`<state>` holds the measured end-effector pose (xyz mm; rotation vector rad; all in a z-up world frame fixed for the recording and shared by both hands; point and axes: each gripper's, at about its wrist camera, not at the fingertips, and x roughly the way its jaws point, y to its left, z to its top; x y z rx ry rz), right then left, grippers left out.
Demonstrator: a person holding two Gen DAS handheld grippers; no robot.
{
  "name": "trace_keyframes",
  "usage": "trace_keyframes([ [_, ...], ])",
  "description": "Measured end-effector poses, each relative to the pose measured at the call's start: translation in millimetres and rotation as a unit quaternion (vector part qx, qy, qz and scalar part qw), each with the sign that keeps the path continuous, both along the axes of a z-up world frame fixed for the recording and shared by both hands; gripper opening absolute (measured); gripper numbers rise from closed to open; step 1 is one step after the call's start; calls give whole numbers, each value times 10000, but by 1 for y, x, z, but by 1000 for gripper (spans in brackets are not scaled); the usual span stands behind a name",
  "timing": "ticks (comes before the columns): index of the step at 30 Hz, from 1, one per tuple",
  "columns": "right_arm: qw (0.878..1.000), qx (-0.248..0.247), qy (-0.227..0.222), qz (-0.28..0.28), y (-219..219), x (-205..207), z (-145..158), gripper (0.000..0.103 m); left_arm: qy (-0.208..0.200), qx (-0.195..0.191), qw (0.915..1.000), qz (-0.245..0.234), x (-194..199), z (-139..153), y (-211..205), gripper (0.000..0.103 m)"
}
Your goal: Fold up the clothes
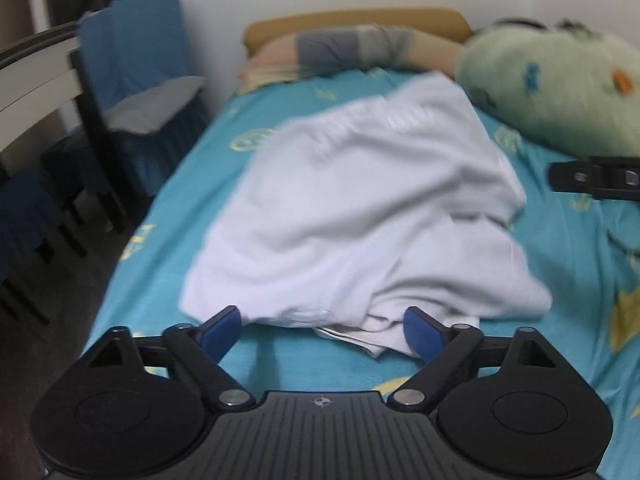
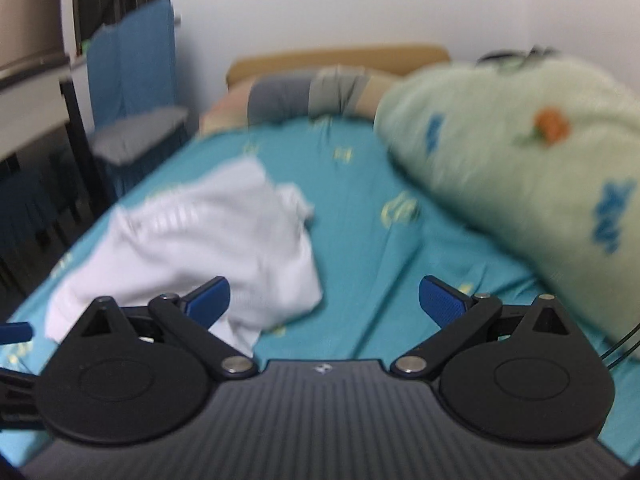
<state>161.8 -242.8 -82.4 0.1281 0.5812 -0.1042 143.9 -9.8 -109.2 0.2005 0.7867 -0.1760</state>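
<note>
White garment lies in a loose, rumpled heap on the bed, spread on the turquoise sheet directly ahead of my left tongs. Those tongs stand wide, with the garment's near bunched hem lying between the two blue pads; the right-hand pad looks to be touching cloth, but I see no pinch on it, so I count nothing as held. My right tongs are wide as well, with only bare sheet between the pads; from that side the garment sits ahead and off to the left, its near corner passing behind the left pad. A green pillow lies ahead to the right, well apart from the cloth (both views are smeared, so fine creases are beyond me).

I judge the step in hand to be the approach to the first grasp; no neat fold shows yet. Next, I would need the left tongs to close on the near hem, and the right tongs to swing left to another edge, so the garment can be lifted and spread flat.
</note>
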Motion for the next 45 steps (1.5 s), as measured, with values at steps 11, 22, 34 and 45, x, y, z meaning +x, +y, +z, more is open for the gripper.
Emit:
trace_keyframes([
  [11, 9969, -408, -177, 650, 43, 10, -26, 103, -411, -702, 9967, 62, 12, 18, 20, 18],
  [22, 9935, -978, 449, 378, 52, 45, -52, 103, -469, -1127, 9922, 249, -2, 30, 37, 9],
  [34, 9712, -1250, -1864, -798, 32, 7, 13, 103, -854, -1382, 9865, 198, -14, 29, 28, 8],
  [45, 9761, -1087, -1261, -1399, 18, 14, 4, 103, -1460, -1801, 9722, 320, -27, 58, 30, 8],
])
